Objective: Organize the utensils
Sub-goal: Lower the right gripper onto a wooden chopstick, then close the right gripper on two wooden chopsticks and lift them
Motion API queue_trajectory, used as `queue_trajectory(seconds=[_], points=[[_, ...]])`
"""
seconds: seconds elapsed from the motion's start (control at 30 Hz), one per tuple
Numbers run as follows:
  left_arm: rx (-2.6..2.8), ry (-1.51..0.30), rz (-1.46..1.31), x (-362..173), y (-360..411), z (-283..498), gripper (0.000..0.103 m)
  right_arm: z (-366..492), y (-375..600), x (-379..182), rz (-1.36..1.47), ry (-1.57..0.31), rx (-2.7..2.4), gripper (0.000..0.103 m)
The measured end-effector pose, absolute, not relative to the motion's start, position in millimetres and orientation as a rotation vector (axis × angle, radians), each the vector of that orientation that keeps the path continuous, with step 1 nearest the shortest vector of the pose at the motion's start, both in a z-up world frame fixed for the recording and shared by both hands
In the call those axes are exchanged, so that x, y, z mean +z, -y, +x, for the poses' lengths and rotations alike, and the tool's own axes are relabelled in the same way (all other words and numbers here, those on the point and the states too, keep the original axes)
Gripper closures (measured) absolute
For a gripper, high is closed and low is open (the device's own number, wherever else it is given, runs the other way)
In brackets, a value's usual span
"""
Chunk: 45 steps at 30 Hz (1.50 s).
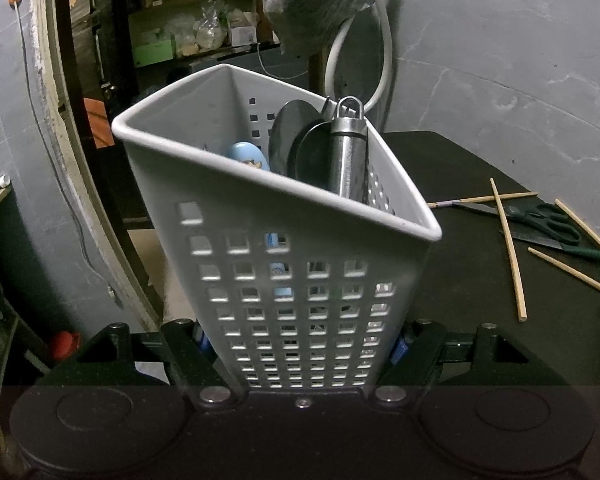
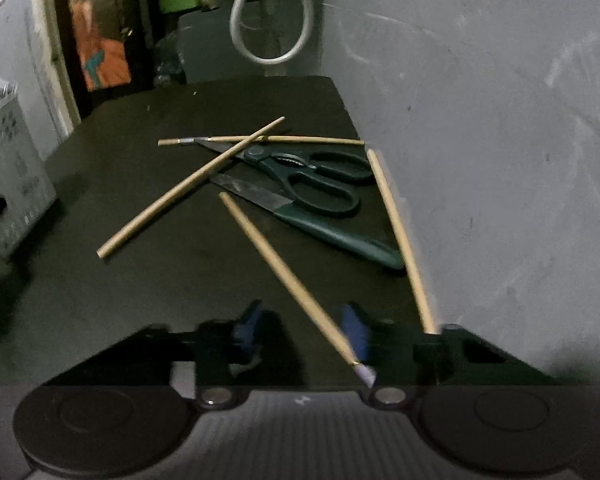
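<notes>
Left wrist: left hand-held gripper (image 1: 300, 350) is clamped on the white utensil basket (image 1: 284, 280), tilted, steel handle (image 1: 349, 152) poking out.

Right wrist: right hand-held gripper (image 2: 302, 332) spread apart around a chopstick (image 2: 284, 268); scissors (image 2: 300, 176) and knife (image 2: 312, 220) lie on the bench (image 2: 140, 160).

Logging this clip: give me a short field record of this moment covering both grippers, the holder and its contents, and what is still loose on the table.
left gripper: shut on the white utensil holder, gripped low on its sides
holder contents: metal-handled utensil, dark spoon bowls, blue-handled item
right gripper: open, low over the table, straddling the near end of one chopstick
loose on table: four chopsticks, green-handled scissors, green-handled knife
stack: one chopstick lies across the scissor blades
</notes>
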<state>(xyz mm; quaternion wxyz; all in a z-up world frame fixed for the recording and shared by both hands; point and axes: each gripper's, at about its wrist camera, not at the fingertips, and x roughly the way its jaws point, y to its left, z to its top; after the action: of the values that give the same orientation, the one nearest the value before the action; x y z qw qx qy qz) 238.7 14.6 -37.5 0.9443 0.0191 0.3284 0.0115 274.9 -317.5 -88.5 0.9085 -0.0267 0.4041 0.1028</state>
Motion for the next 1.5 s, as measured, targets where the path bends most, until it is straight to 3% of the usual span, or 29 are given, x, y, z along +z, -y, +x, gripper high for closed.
queue_trajectory(seconds=[0.1, 0.23, 0.67, 0.93, 1.0, 1.1, 1.27, 1.37, 1.4, 1.47, 1.5], points=[[0.021, -0.667, 0.034, -38.0, -16.4, 238.2, 0.027, 271.8, 316.0, -87.0, -0.022, -0.85, 0.199, 0.088], [0.012, -0.665, 0.02, -38.2, -20.4, 236.5, 0.027, 267.7, 305.8, -86.8, 0.003, -0.855, 0.169, 0.094], [-0.005, -0.659, 0.019, -39.5, -25.0, 235.2, 0.027, 299.9, 288.1, -98.5, 0.539, -0.848, 0.086, 0.096], [-0.006, -0.653, 0.015, -41.0, -26.9, 233.8, 0.027, 342.5, 258.5, -106.3, 0.606, -0.816, -0.006, 0.095], [-0.006, -0.651, 0.012, -41.5, -27.0, 233.1, 0.027, 345.6, 251.7, -104.7, 0.588, -0.822, -0.018, 0.09], [-0.007, -0.65, 0.011, -41.3, -26.9, 232.5, 0.027, 344.9, 240.4, -97.7, 0.507, -0.794, -0.026, 0.056], [-0.007, -0.65, 0.014, -41.2, -27.0, 232.4, 0.027, 357.4, 216.2, -88.8, 0.355, -0.781, -0.017, 0.046], [-0.007, -0.65, 0.013, -41.0, -26.9, 232.4, 0.027, 369.4, 201.9, -92.0, 0.267, -0.798, -0.033, 0.046], [-0.007, -0.65, 0.013, -41.0, -26.9, 232.4, 0.027, 373.0, 197.9, -94.4, 0.245, -0.806, -0.029, 0.046], [-0.007, -0.649, 0.013, -41.2, -27.0, 232.3, 0.027, 372.5, 188.1, -95.5, 0.16, -0.799, -0.04, 0.062], [-0.006, -0.649, 0.012, -41.2, -27.0, 232.1, 0.027, 371.3, 184.4, -95.7, 0.121, -0.801, -0.042, 0.079]])
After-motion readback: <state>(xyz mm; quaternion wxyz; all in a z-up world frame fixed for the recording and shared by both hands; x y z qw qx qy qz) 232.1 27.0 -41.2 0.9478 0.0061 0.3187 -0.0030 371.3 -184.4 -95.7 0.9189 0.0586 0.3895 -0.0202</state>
